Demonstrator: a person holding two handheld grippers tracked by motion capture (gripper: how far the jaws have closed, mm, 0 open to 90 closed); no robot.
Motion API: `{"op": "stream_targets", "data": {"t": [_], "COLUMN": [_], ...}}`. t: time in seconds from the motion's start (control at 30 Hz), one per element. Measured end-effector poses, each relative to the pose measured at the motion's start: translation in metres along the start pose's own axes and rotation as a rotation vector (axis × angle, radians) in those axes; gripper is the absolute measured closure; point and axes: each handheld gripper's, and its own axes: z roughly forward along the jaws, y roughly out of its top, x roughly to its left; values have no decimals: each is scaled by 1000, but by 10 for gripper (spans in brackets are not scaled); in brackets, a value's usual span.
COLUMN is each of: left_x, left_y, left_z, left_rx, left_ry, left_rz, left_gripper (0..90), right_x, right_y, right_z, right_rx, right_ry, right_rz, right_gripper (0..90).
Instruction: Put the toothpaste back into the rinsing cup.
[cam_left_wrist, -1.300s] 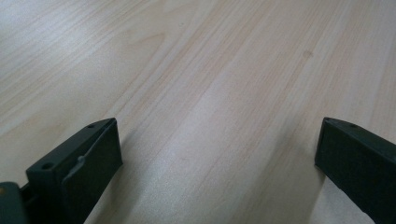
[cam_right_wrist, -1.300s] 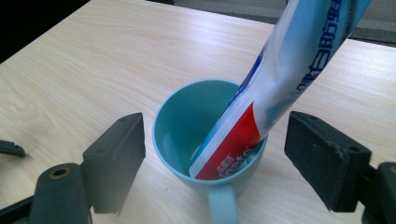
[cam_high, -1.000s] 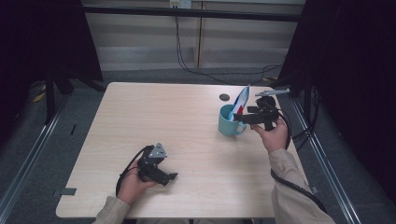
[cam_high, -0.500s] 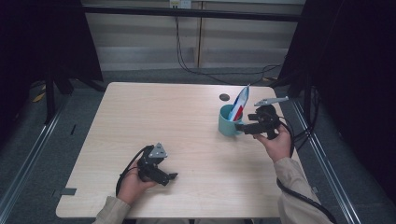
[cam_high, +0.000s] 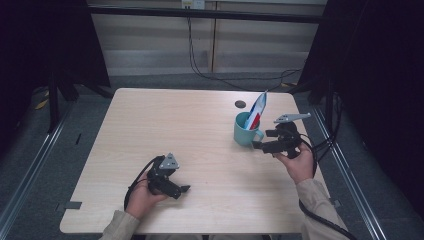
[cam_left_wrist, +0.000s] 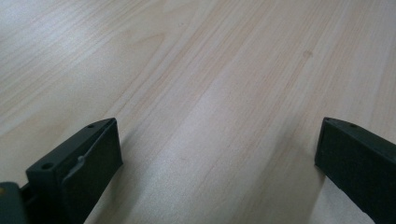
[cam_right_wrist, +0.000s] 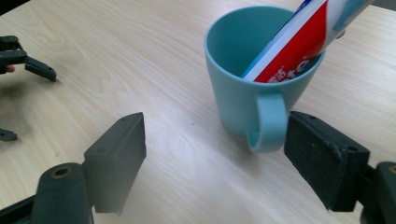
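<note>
between my right gripper (cam_right_wrist: 212, 154)'s wide-open, empty jaws at the bottom of the right gripper view, the teal mug (cam_right_wrist: 250, 79) stands right of centre, its handle just beside the right-hand jaw. a toothpaste tube (cam_right_wrist: 303, 39) leans in it. the high view shows my left gripper (cam_high: 172, 187) lower left, jaws wide and empty.
</note>
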Motion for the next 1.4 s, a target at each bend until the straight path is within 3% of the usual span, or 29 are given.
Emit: {"op": "stream_targets", "data": {"t": [0.53, 0.7, 1.13, 1.4], "left_x": [0, 0, 0, 0], "left_y": [0, 0, 0, 0], "left_z": [0, 0, 0, 0], "left_rx": [0, 6, 6, 6], "left_ry": [0, 0, 0, 0], "left_rz": [0, 6, 7, 7], "left_gripper": [2, 2, 2, 2], "right_x": [14, 15, 20, 27], "right_y": [-21, -31, -62, -80], "right_z": [4, 5, 6, 12], "right_rx": [11, 4, 16, 34], "right_ry": [13, 32, 28, 17], "right_rz": [-37, -21, -5, -41], "right_gripper": [203, 204, 203, 206]}}
